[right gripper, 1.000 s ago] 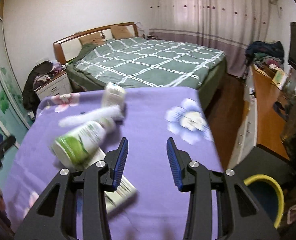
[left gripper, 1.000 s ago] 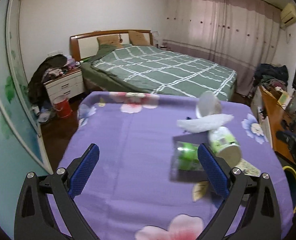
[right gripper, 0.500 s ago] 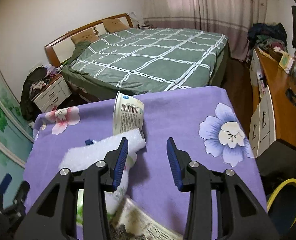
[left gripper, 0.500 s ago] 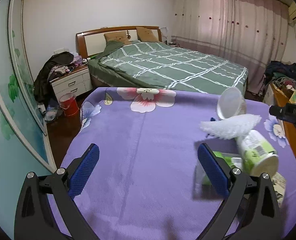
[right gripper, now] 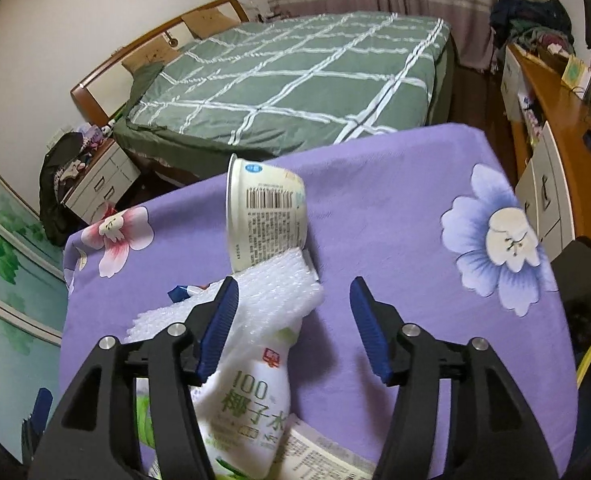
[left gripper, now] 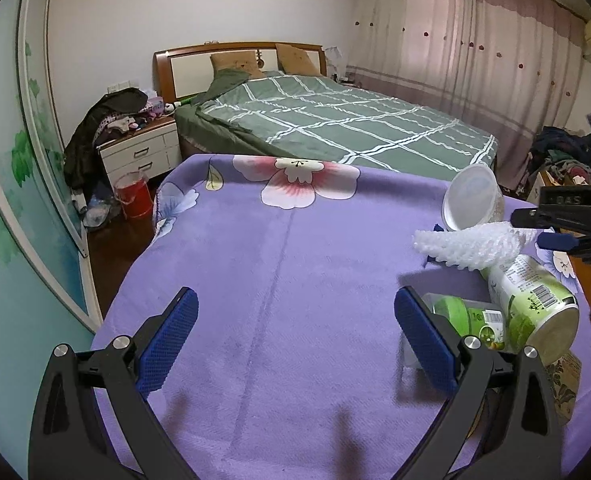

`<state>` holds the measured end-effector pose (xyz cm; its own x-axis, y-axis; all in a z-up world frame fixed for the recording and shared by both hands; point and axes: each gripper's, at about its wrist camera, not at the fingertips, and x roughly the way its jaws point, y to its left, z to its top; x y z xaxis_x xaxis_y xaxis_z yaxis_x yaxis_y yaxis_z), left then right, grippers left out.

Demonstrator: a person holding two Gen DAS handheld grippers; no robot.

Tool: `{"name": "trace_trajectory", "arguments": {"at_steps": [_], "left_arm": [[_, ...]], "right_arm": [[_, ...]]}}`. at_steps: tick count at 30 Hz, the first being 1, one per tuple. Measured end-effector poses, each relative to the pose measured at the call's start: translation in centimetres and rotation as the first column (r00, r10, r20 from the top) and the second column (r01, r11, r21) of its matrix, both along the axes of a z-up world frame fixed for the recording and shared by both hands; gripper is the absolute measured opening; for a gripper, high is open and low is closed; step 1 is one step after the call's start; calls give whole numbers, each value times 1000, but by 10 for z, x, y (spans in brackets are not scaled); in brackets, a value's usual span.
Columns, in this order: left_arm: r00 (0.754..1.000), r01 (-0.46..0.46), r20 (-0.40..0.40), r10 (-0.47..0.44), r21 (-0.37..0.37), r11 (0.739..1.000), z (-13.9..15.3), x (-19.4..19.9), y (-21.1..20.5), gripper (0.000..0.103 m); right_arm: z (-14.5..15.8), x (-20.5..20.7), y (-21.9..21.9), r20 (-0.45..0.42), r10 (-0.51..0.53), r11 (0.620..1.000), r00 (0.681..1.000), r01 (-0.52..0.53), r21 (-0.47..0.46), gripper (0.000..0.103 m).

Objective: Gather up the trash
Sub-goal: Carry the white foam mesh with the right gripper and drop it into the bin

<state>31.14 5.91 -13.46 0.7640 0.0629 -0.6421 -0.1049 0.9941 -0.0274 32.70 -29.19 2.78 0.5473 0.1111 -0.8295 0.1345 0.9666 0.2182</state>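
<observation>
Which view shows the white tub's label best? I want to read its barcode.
The right wrist view: the white tub lies on its side there, barcode and print facing the camera. The left wrist view shows the tub only from its open mouth, with no label visible.

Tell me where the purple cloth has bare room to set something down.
The widest bare stretch of purple cloth runs from the left gripper up to the pink flower print. Another lies between the white cup and the blue flower print. It is crowded around the right gripper: cup, white foam net and coconut-water bottle touch there.
</observation>
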Motion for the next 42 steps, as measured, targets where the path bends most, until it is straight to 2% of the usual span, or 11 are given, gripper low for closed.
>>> {"name": "trace_trajectory", "arguments": {"at_steps": [4,5,6,9,10,20,26,31,37,42], "left_arm": [[1000,3,3,-3,-6,1000,0,-2,0,97],[1000,3,2,-3,-8,1000,0,-2,0,97],[1000,3,2,-3,-9,1000,0,-2,0,97],[1000,3,6,-3,-5,1000,1,-3,-1,97],[1000,4,8,-4,-2,1000,1,-3,-1,97],[1000,13,8,-13,-1,1000,0,-4,-4,97],[1000,17,14,-17,-4,1000,2,-9,-4,97],[999,26,23,-26,-7,1000,4,-12,-5,97],[998,53,26,-53,-24,998,10,-20,-10,97],[994,98,51,-97,-24,995,26,-35,-26,97]], "right_arm": [[-2,2,6,-6,-4,1000,1000,4,5,56],[-2,2,8,-3,-1,1000,1000,1,-3,48],[-2,2,9,-3,1,1000,1000,-1,-12,35],[2,-2,13,19,9,1000,1000,-9,-18,17],[4,-5,13,33,11,1000,999,-10,-18,16],[43,-47,5,154,45,997,987,-54,52,14],[86,-90,-8,288,27,1000,957,-30,7,14],[116,-130,-41,381,-33,998,924,53,-41,14],[122,-178,-97,403,-96,988,910,137,-74,14],[108,-217,-147,378,-158,969,912,216,-117,14]]}}
